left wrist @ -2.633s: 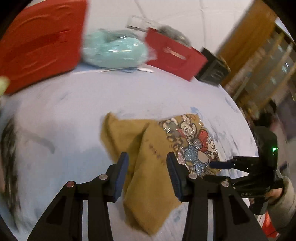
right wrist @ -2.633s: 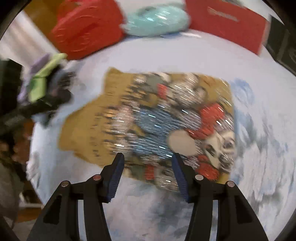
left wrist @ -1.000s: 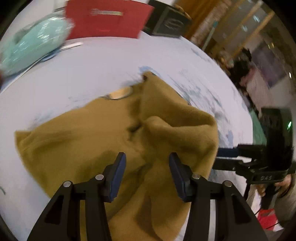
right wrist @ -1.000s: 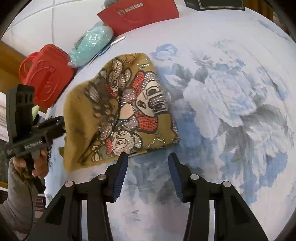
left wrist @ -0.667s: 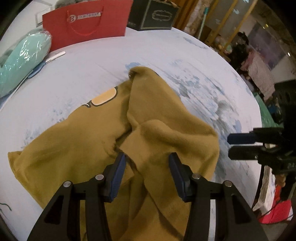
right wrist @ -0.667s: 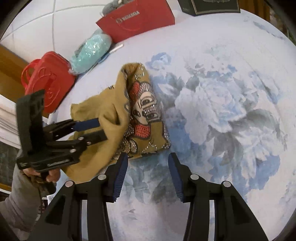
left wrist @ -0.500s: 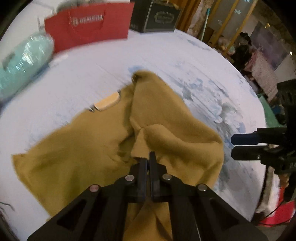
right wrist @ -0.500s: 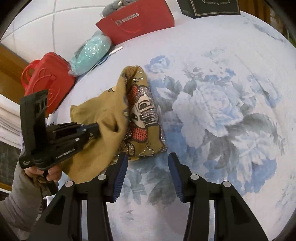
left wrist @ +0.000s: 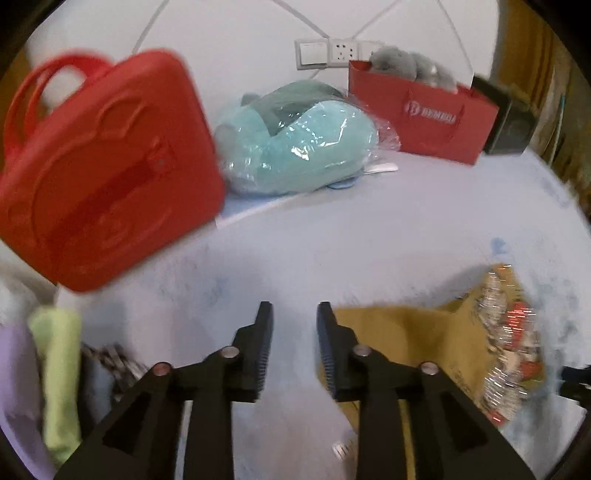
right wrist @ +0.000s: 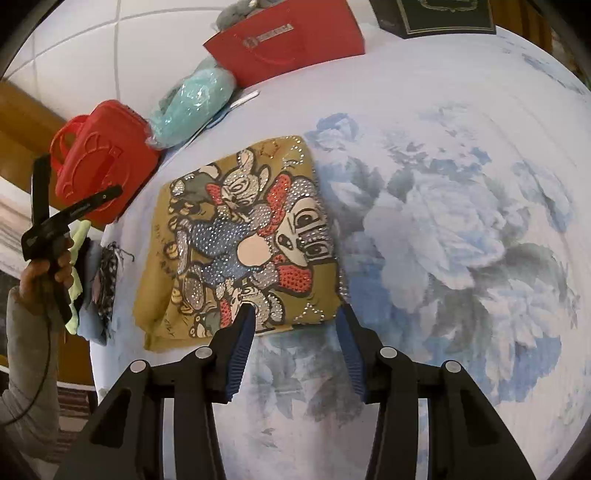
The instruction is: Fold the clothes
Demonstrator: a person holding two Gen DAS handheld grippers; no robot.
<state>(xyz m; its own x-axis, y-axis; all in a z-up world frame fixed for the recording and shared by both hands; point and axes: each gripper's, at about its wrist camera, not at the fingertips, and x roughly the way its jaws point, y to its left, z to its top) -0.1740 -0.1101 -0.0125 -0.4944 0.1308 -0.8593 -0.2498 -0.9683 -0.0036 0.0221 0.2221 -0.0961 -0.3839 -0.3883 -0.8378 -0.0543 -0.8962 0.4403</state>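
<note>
**Folded sweater released on the floral tabletop**

The mustard sweater [right wrist: 240,243] is laid folded, print up, on the floral-clothed tabletop [right wrist: 461,229]. Both the left gripper [left wrist: 293,347] and right gripper [right wrist: 295,343] are held open and empty, apparently clear of it. Bags are lined along the tiled wall [left wrist: 229,33].

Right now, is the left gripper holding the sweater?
No. The left gripper is open with only bare tablecloth between its fingers, and the sweater lies folded, untouched.

bare tablecloth [right wrist: 461,229] right of sweater [right wrist: 236,236]; red case [right wrist: 103,162], clothes pile [right wrist: 92,280] crowd left.
</note>
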